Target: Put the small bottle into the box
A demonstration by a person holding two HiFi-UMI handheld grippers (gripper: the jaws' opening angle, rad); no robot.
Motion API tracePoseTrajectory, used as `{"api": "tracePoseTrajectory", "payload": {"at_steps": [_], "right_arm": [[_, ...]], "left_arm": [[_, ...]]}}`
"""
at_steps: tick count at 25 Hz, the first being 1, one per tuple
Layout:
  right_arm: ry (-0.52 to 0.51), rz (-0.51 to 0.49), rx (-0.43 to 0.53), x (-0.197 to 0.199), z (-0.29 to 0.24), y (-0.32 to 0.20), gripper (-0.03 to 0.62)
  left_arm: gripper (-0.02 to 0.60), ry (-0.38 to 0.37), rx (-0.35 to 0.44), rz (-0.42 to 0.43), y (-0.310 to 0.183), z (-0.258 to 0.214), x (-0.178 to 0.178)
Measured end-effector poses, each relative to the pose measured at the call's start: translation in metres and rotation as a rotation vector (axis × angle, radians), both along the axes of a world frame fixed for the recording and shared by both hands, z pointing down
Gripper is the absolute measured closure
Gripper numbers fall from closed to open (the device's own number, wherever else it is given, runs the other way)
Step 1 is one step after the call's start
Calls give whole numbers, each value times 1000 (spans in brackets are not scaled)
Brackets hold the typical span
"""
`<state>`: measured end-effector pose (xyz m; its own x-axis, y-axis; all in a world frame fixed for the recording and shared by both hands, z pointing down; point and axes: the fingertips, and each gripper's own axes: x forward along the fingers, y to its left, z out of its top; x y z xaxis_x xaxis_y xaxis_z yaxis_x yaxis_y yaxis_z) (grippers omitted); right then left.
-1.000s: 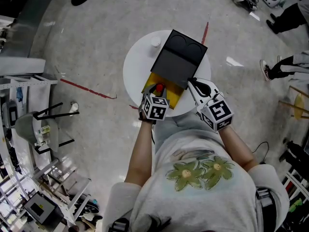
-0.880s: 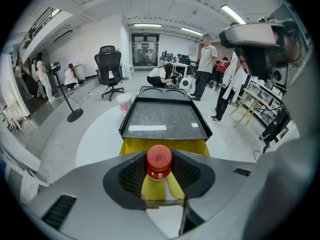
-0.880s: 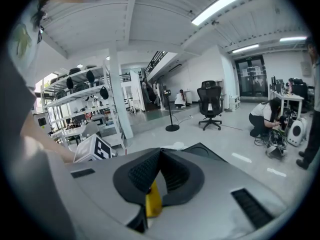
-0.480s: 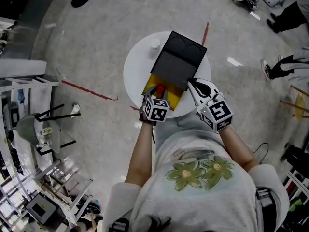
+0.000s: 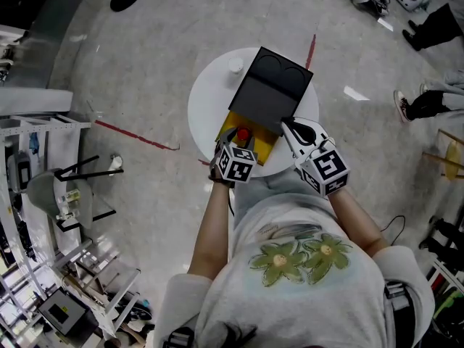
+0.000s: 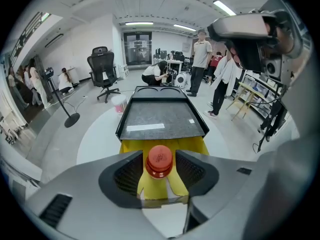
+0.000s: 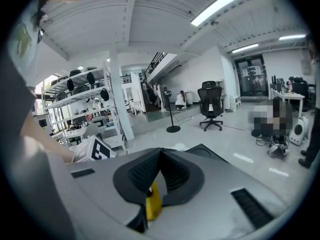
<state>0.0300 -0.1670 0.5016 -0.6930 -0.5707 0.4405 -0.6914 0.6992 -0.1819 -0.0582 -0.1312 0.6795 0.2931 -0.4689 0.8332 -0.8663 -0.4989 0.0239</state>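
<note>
A small bottle with a red cap (image 6: 159,160) stands upright in the yellow box (image 6: 195,146), just in front of its raised black lid (image 6: 160,121). My left gripper (image 6: 160,170) has its jaws on either side of the cap. They are opening, with a thin gap at each pad. In the head view the bottle (image 5: 243,133) sits at the left gripper's (image 5: 240,142) tips, inside the box (image 5: 262,146). My right gripper (image 5: 288,126) is at the box's right side. It is shut on a yellow box flap (image 7: 153,204).
The box stands on a round white table (image 5: 206,104) with a small white cup (image 5: 234,65) at its far edge. Red tape (image 5: 130,133) marks the floor. Several people (image 6: 202,59) and an office chair (image 6: 102,76) are beyond the table.
The red cap shows slightly more ahead of the left gripper, whose jaws have eased apart. The right gripper keeps its hold on the flap.
</note>
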Motion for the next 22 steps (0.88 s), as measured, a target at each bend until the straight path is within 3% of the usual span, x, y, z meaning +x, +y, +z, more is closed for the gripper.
{"api": "tracePoseTrajectory", "payload": {"at_steps": [10,12,15,20,22], "right_arm": [[-15,-24,2,1,-2,11,588],[-25,-29,8,-2,-5,12,589],[-43,-34,18,-8,-13,18,589],[-52,-56,45,-19,-21,23,589],[-53,-68,50,-22,-23,23,589]], "left_arm": [[371,83,150,-93,-11,-65,-5],[417,103,190,-119,-12,-83,-10],[437,122,252,-160,-12,-110,-19],[580,129,331,-189,-10,-148,-33],[580,148,346,-182,-9,-158,-33]]}}
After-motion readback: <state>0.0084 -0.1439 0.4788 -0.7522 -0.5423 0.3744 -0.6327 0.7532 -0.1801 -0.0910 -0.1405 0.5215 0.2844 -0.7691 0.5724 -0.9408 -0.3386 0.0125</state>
